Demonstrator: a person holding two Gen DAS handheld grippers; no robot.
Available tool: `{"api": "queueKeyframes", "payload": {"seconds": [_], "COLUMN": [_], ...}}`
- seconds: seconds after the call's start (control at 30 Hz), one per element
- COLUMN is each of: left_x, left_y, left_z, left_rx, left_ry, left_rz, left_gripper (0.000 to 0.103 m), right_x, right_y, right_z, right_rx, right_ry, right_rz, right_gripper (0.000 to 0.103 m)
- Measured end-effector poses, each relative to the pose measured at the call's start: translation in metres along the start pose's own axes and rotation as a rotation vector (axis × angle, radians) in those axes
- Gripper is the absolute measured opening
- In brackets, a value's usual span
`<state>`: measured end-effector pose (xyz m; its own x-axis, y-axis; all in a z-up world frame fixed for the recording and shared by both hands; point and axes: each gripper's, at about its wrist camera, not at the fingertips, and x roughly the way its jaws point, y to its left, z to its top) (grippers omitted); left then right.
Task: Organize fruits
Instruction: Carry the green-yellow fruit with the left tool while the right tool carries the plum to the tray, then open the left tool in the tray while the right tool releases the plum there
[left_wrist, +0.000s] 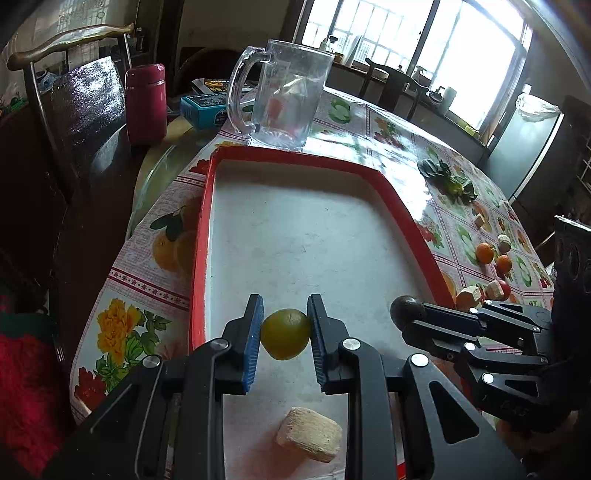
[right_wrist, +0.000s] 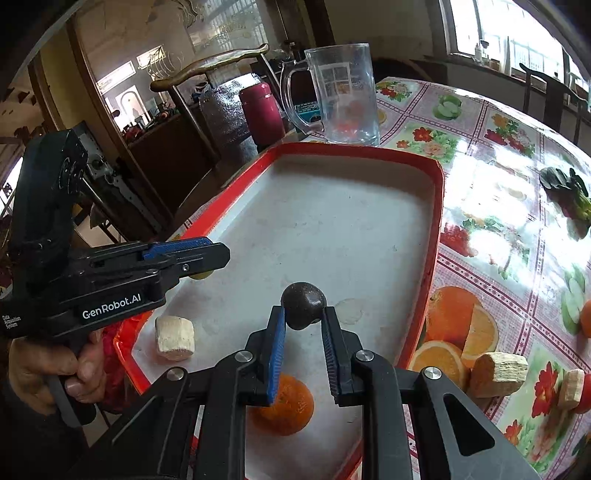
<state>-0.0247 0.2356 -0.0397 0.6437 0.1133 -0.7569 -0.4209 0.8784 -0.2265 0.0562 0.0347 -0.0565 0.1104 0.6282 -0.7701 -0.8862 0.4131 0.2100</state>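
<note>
Above the red-rimmed tray (left_wrist: 201, 236), a yellow-green fruit (left_wrist: 285, 334), long axis upright, is clamped between the left gripper (left_wrist: 285, 325) pads. A dark round fruit (right_wrist: 303, 305) is pinched at the right gripper (right_wrist: 303, 321) fingertips.

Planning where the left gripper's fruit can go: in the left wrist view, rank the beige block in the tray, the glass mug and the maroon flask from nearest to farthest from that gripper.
1. Beige block: in the tray, just below the left gripper.
2. Glass mug: beyond the tray's far rim.
3. Maroon flask: left of the mug, off the tablecloth; roughly as far as the mug, so the last two are too close to call.
</note>
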Motion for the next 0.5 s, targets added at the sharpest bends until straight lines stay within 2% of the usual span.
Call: {"api": "queueKeyframes", "payload": {"seconds": [0.2, 0.23, 0.3, 0.33, 0.5], "left_x": [0.008, 0.008, 0.005, 0.002, -0.013], "left_y": [-0.004, -0.004, -0.002, -0.002, -0.002], "left_z": [-0.005, -0.006, -0.008, -0.009, -0.007], "left_rx": [0.022, 0.023, 0.013, 0.010, 0.008], "left_ry": [0.039, 0.040, 0.037, 0.028, -0.002], "left_rz": [0.045, 0.049, 0.053, 0.054, 0.062], "left_gripper": [0.024, 0.026, 0.041, 0.047, 0.048], "right_x": [0.002, 0.000, -0.006, -0.009, -0.032], "right_y": [0.002, 0.003, 0.005, 0.006, 0.006], "right_z": [-0.001, -0.002, -0.004, -0.005, -0.011], "right_rx": [-0.015, -0.018, -0.026, -0.033, -0.028], "right_ry": [0.022, 0.018, 0.008, 0.003, -0.039], "right_rz": [-0.005, -0.004, -0.013, -0.015, -0.014], "right_gripper": [0.030, 0.031, 0.039, 0.039, 0.039]}}
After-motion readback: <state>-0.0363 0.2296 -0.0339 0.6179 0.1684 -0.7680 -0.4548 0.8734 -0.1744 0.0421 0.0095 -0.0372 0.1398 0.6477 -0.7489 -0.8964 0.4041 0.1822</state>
